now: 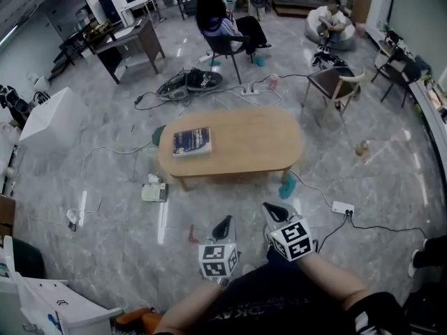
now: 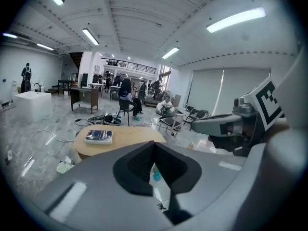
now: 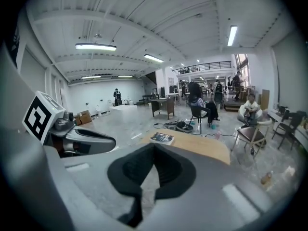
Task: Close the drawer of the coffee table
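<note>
Grey left hand-held gripper (image 1: 223, 222) and right hand-held gripper (image 1: 274, 209) hang closed, empty.

Wears a dark navy shirt (image 1: 276, 295) with faint pale lettering, at six o'clock in the head view, and a black sleeve (image 1: 377, 316) with white marks at five. Grey moulded left gripper (image 1: 223, 223) and right gripper (image 1: 274, 211), black-padded, each topped by a white cube (image 1: 218, 260) with black square markers.

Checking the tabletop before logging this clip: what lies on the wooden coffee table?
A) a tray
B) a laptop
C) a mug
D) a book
D: a single dark-covered book lies flat on the coffee table, toward its left end in the head view.
</note>
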`<action>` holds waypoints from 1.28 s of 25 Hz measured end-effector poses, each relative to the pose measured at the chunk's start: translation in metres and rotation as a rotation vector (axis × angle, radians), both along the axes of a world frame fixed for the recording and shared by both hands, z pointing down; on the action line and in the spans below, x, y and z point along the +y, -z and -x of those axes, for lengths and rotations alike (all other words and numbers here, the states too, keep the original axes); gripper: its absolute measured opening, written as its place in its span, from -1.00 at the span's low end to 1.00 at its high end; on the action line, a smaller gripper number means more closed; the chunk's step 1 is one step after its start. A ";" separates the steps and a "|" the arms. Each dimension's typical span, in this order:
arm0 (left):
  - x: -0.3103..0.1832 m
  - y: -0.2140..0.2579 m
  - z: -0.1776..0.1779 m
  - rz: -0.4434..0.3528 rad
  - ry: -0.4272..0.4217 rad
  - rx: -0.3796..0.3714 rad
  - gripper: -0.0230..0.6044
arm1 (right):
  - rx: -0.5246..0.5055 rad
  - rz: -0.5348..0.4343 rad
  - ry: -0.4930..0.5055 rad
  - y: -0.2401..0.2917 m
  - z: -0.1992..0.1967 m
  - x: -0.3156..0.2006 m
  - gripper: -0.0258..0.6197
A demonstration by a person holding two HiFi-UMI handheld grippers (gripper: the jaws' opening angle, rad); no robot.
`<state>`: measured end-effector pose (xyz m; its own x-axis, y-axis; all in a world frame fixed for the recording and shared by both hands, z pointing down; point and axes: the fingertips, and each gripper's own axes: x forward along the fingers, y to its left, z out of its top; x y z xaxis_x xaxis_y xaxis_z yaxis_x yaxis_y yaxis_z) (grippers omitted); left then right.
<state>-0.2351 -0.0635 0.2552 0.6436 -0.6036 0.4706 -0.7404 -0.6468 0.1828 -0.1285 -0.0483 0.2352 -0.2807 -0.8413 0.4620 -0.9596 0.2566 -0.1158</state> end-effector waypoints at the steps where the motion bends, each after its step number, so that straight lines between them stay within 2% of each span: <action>1: 0.011 0.000 0.005 0.004 -0.008 0.005 -0.92 | -0.001 0.001 0.001 0.001 0.007 0.012 -0.92; 5: 0.053 0.000 0.018 0.028 -0.038 0.017 -0.92 | -0.014 0.017 0.009 0.004 0.026 0.055 -0.92; 9: 0.082 0.002 0.018 0.021 -0.056 0.014 -0.92 | -0.026 0.027 0.015 0.004 0.026 0.089 -0.92; 16: 0.109 0.012 0.010 -0.007 -0.009 0.021 -0.92 | -0.029 0.057 0.071 -0.002 0.022 0.123 -0.92; 21: 0.148 0.011 -0.024 0.003 0.019 0.033 -0.92 | -0.005 0.051 0.138 0.000 -0.001 0.158 -0.92; 25: 0.179 0.011 -0.063 0.020 0.015 0.025 -0.92 | -0.027 0.064 0.161 -0.003 -0.034 0.189 -0.92; 32: 0.230 0.012 -0.114 0.002 0.020 0.005 -0.92 | -0.051 0.079 0.209 -0.011 -0.076 0.240 -0.92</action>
